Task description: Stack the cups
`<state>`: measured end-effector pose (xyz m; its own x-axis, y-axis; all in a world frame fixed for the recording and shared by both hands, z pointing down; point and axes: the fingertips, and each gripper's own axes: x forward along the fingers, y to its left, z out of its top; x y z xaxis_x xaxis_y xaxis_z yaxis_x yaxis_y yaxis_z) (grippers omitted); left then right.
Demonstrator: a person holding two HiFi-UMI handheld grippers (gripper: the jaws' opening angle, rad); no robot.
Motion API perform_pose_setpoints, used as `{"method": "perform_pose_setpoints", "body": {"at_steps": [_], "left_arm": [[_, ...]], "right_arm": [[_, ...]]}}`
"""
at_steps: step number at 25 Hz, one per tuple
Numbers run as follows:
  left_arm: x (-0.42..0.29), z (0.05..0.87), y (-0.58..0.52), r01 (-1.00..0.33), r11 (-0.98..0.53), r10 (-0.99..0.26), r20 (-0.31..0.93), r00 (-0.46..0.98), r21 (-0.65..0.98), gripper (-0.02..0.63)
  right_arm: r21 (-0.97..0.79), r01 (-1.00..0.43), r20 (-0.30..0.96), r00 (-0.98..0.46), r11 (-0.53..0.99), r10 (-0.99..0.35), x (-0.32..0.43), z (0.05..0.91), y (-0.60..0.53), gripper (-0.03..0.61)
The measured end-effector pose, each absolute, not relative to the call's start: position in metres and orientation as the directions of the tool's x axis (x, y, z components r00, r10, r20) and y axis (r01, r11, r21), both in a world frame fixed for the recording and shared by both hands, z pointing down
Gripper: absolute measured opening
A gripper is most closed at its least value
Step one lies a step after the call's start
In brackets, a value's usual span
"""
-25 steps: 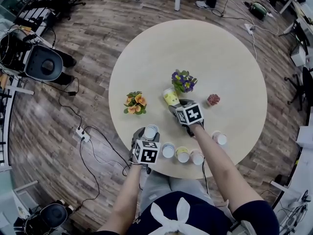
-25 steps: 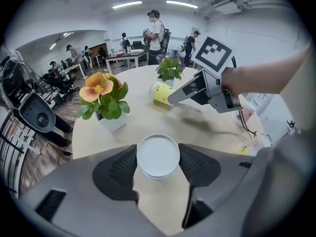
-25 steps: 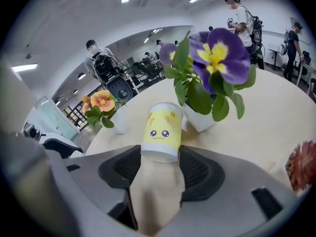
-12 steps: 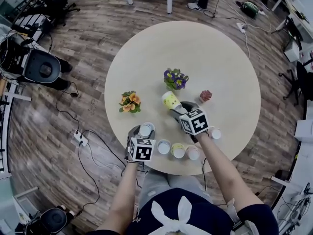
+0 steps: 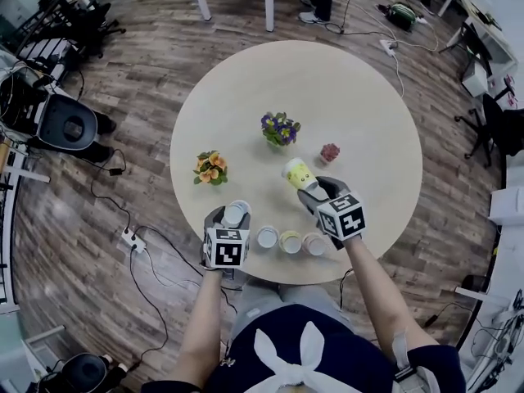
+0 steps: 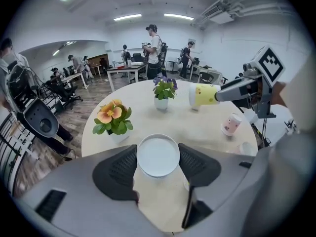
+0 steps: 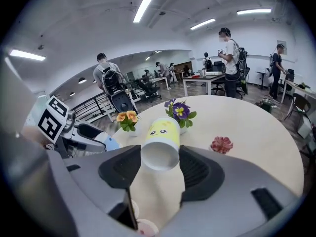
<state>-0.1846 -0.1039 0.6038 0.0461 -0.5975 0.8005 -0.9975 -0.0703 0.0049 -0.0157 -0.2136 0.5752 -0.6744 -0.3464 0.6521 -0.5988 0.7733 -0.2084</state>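
Right gripper (image 5: 316,189), clamped askew on our yellow cup (image 5: 298,172), could drop it onto the cup row (image 5: 290,241) at six o'clock as we approach the pale cup (image 6: 158,155) gripped by the left gripper (image 5: 231,219).

Bright ceiling strip lights, soft shadows, fisheye warp w/ dark edges.

My fingers (image 7: 197,171) clamp the yellow smiley cup (image 7: 161,139), tilted above the counter (image 7: 247,147) (purple pansies (image 7: 179,111) just behind it).
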Motion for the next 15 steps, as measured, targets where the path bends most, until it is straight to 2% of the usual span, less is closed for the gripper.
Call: {"method": "perform_pose_setpoints", "body": {"at_steps": [15], "left_arm": [[-0.160,0.556,-0.084,-0.982,-0.189,-0.663,0.738,0.127,-0.001,0.275]], "right_arm": [[-0.160,-0.709,0.624,-0.612,0.687,-0.486,0.055,0.545,-0.157,0.249]]}}
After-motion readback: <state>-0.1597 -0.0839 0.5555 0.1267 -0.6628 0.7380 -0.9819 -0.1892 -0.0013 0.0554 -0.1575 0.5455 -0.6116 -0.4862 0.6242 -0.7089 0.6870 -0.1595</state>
